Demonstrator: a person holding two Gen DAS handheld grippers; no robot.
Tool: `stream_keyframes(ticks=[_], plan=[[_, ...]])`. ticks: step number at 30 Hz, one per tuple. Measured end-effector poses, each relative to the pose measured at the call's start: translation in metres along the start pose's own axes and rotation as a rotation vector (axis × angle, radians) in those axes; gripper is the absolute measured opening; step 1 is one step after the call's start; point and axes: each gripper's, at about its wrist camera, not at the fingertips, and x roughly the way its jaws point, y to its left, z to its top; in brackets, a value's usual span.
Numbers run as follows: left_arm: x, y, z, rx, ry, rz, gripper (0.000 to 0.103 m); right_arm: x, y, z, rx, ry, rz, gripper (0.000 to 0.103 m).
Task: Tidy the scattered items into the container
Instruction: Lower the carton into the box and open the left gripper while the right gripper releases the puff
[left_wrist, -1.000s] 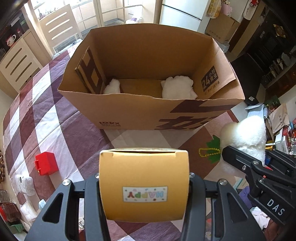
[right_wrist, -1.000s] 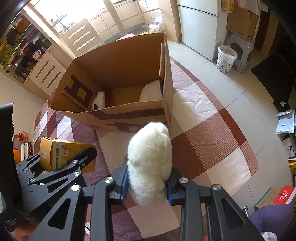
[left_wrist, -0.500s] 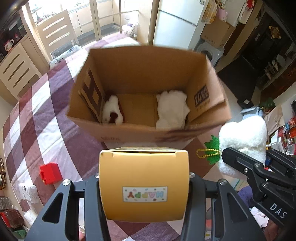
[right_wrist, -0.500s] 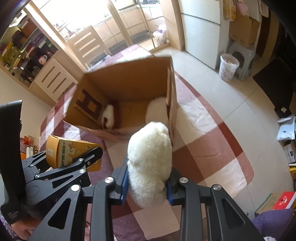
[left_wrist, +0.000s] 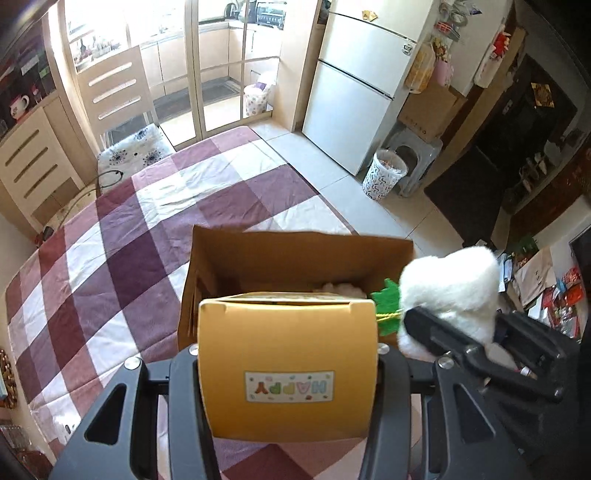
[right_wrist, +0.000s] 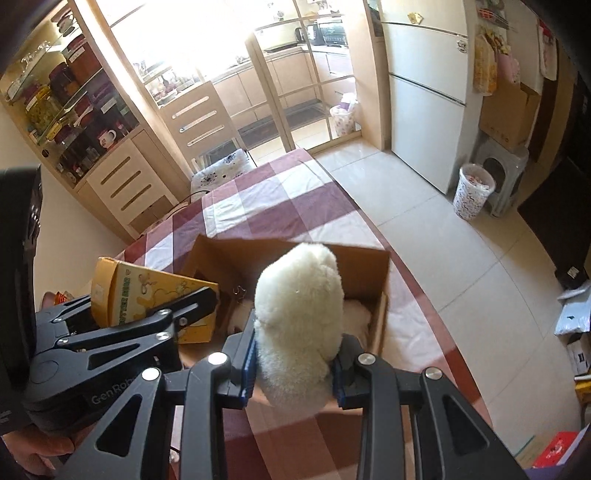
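My left gripper (left_wrist: 288, 373) is shut on a yellow "HAPPY" carton (left_wrist: 288, 365), held over the near edge of the open cardboard box (left_wrist: 295, 251). The right gripper (right_wrist: 293, 363) is shut on a white plush toy (right_wrist: 299, 314), also above the box (right_wrist: 362, 266). Seen from the left wrist, that plush (left_wrist: 450, 291) with a green trim (left_wrist: 386, 306) hangs at the right, clamped in the right gripper (left_wrist: 465, 332). The right wrist view shows the carton (right_wrist: 147, 295) in the left gripper (right_wrist: 155, 314) at the left. White plush (right_wrist: 356, 314) lies on the box floor.
The box stands on a table with a purple and white checked cloth (left_wrist: 129, 240). A chair (left_wrist: 122, 110) stands beyond the far table edge. A fridge (left_wrist: 358, 92), a waste bin (left_wrist: 384, 175) and a grey stool (left_wrist: 417, 155) stand on the tiled floor to the right.
Both grippers have risen and moved forward with their loads, so the box now lies below them and looks smaller. The red block at the left has dropped out of view.
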Motion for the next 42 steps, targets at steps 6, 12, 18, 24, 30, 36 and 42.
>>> stream_keyframes(ticks=[6, 12, 18, 24, 30, 36, 42], plan=[[0.039, 0.018, 0.012, -0.038, 0.053, -0.01, 0.046, 0.038, 0.002, 0.012, -0.022, 0.033, -0.022, 0.032], [0.078, 0.033, 0.0, -0.071, 0.128, -0.016, 0.046, 0.078, -0.001, 0.005, -0.014, 0.122, -0.032, 0.032], [0.091, 0.034, -0.006, -0.036, 0.135, 0.039, 0.046, 0.097, 0.002, -0.002, -0.036, 0.168, -0.043, 0.032], [0.094, 0.036, -0.005, -0.022, 0.139, 0.067, 0.046, 0.105, 0.005, -0.006, -0.044, 0.184, -0.047, 0.032], [0.094, 0.037, -0.005, -0.019, 0.139, 0.074, 0.047, 0.107, 0.004, -0.004, -0.046, 0.191, -0.049, 0.034], [0.092, 0.037, -0.003, -0.019, 0.135, 0.069, 0.048, 0.105, 0.004, -0.003, -0.041, 0.193, -0.054, 0.035], [0.087, 0.036, -0.002, -0.011, 0.121, 0.083, 0.056, 0.104, -0.001, -0.002, -0.01, 0.226, -0.046, 0.036]])
